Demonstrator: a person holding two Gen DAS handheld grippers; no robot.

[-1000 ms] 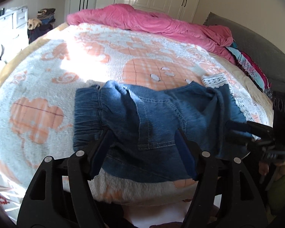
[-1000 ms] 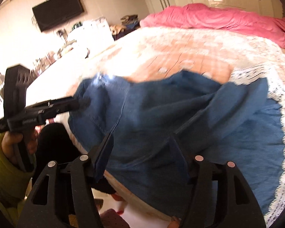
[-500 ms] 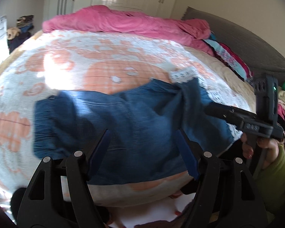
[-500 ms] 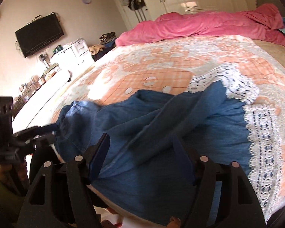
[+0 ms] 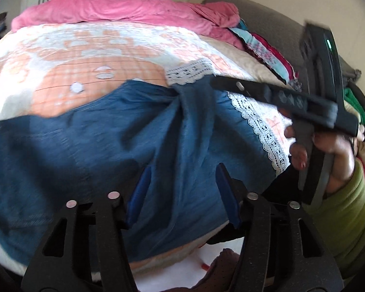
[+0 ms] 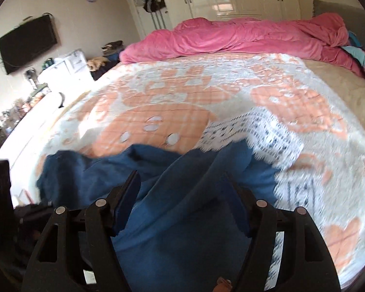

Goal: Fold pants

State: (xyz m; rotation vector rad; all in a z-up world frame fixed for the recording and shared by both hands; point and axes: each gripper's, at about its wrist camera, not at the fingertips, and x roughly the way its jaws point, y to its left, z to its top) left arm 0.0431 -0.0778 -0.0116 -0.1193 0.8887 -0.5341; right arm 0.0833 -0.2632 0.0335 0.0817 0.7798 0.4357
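Both claws tilt down over the bed [image 6: 231, 77]: left claw [image 5: 182, 189] just narrowing, right claw [image 6: 182, 189] gaping, neither pinching anything.

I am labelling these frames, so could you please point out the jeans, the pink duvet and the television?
jeans [image 5: 90, 150], left wrist view, on the flat denim left of the bunched fold.
pink duvet [image 6: 243, 36], right wrist view, on its rumpled middle.
television [image 6: 26, 43], right wrist view, on the centre of its dark screen.
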